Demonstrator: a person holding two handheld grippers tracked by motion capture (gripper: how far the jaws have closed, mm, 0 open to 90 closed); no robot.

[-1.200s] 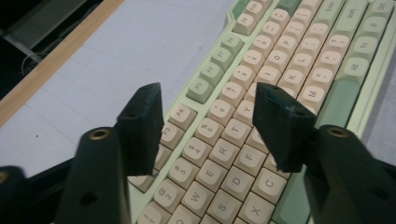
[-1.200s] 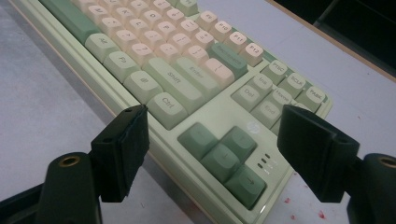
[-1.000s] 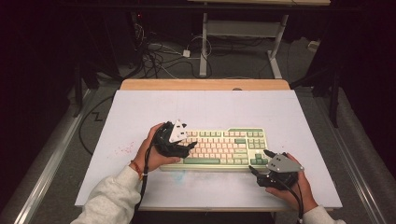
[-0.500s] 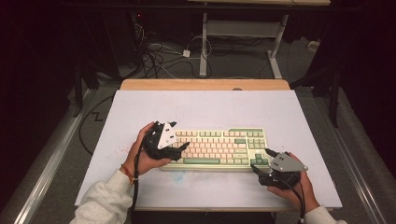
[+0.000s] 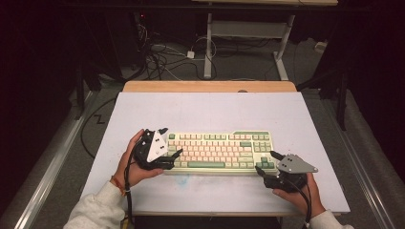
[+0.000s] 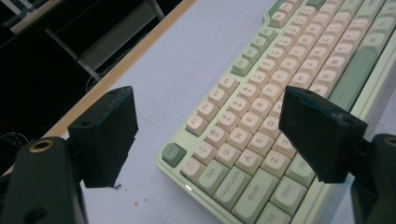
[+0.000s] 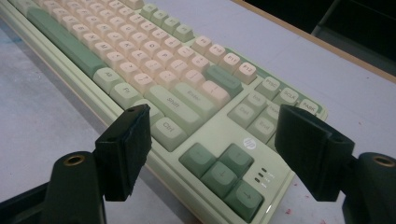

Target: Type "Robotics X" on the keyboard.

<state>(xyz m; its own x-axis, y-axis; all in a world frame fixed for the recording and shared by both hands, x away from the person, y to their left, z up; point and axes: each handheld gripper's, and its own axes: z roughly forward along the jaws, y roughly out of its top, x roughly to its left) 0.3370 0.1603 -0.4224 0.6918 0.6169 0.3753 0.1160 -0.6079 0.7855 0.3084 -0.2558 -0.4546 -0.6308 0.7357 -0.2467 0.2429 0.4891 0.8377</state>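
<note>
We are bracketing the keyboard (image 5: 217,151), lying lower centre of the high view, at its 2 ends: left gripper (image 5: 175,153), whose jaws have just been opening, and right gripper (image 5: 265,163) both spread, nothing pinched, readying a two-sided grab

The keyboard (image 5: 219,151) has a pale green case, with cream-pink letter keys and darker green keys at its edges. The table (image 5: 215,112) has a light grey-blue top with a wooden strip along its far edge. Both the left gripper (image 5: 165,155) and the right gripper (image 5: 267,162) are black, each with a grey plate on top.
</note>
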